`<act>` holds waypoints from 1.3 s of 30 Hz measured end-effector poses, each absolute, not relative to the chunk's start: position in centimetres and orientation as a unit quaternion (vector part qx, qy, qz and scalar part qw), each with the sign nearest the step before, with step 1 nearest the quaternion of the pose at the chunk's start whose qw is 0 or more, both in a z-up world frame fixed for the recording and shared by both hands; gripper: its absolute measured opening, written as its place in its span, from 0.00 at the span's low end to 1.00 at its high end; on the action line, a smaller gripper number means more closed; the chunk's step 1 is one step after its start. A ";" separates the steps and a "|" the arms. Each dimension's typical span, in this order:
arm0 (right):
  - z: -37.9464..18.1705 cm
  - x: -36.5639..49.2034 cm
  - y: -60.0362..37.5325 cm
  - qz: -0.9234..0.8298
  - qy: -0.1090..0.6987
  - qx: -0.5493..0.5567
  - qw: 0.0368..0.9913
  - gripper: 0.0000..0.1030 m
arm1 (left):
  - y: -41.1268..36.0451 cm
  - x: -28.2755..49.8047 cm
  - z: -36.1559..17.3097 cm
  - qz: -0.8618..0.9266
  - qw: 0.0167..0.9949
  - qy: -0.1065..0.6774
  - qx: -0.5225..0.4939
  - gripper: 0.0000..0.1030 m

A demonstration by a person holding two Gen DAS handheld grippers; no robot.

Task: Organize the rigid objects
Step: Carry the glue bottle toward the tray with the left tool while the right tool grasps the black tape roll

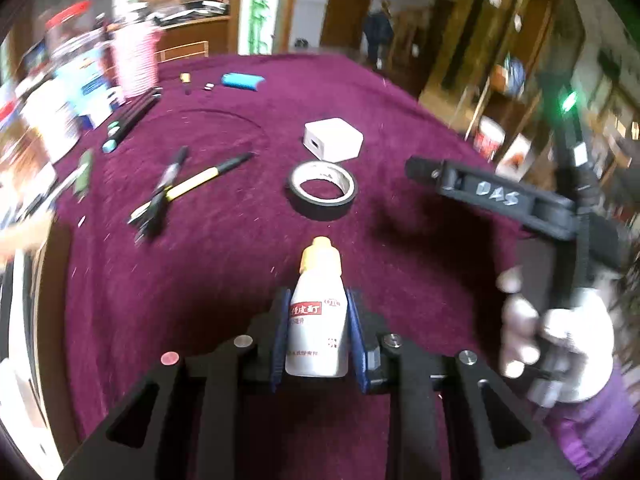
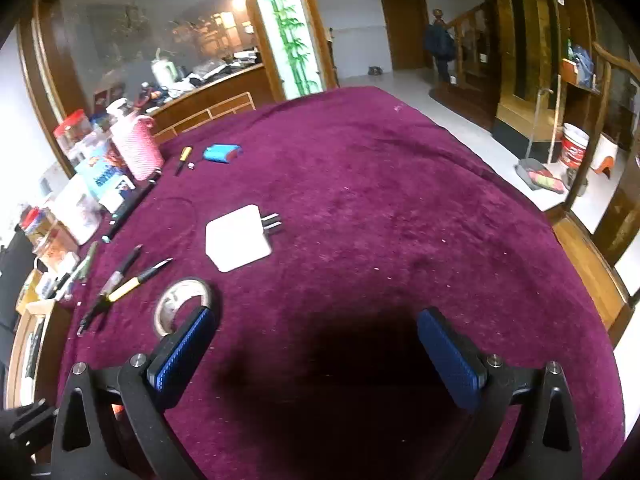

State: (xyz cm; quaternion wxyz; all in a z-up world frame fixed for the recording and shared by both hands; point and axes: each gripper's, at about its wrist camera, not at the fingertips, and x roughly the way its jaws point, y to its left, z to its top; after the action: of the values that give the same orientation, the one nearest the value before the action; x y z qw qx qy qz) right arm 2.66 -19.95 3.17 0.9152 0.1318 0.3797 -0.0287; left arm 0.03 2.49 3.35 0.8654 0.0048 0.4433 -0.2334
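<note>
The left gripper (image 1: 318,334) points down at a slant over the table (image 1: 400,120) with the purple cloth, and its two blue pads (image 1: 280,336) press on both sides of a small white bottle (image 1: 316,320). The bottle stands upright between the pads, with its pale orange cap (image 1: 320,254) above them, and its base seems to be a little above the cloth, though I cannot say this for sure. In the same view, at the right edge, a hand (image 1: 556,340) in a light glove closes around the black handle of the other gripper, with a purple sleeve (image 1: 588,436) below it.

The right gripper (image 2: 316,354) also points down at a slant over the cloth. Its jaws are spread wide and nothing is between them; under them there is only a dark shadow.

On the cloth, beyond the bottle, lie a roll of tape (image 1: 322,190), a white charger (image 1: 334,140), and some pens (image 1: 192,188) further left. A blue box (image 1: 242,81) lies at the far side.
</note>
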 end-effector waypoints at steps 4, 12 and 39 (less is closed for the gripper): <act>3.4 3.0 -18.3 -0.017 0.397 0.112 0.911 0.99 | 6.5 -3.2 5.3 -0.228 0.875 0.425 -0.038 0.26; 5.1 5.7 -12.0 0.083 0.443 0.027 0.892 0.94 | 16.4 -7.5 7.9 -0.192 0.898 0.386 -0.086 0.26; 8.8 3.2 -5.1 0.163 0.458 0.046 0.873 0.10 | 33.4 -11.4 4.4 -0.056 0.892 0.403 -0.195 0.26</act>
State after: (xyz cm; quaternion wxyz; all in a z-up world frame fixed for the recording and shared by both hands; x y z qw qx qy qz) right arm 3.18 -5.10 8.76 0.8725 0.0464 0.4582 0.1628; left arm -11.41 33.38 4.43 0.8923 -0.1954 0.4031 -0.0557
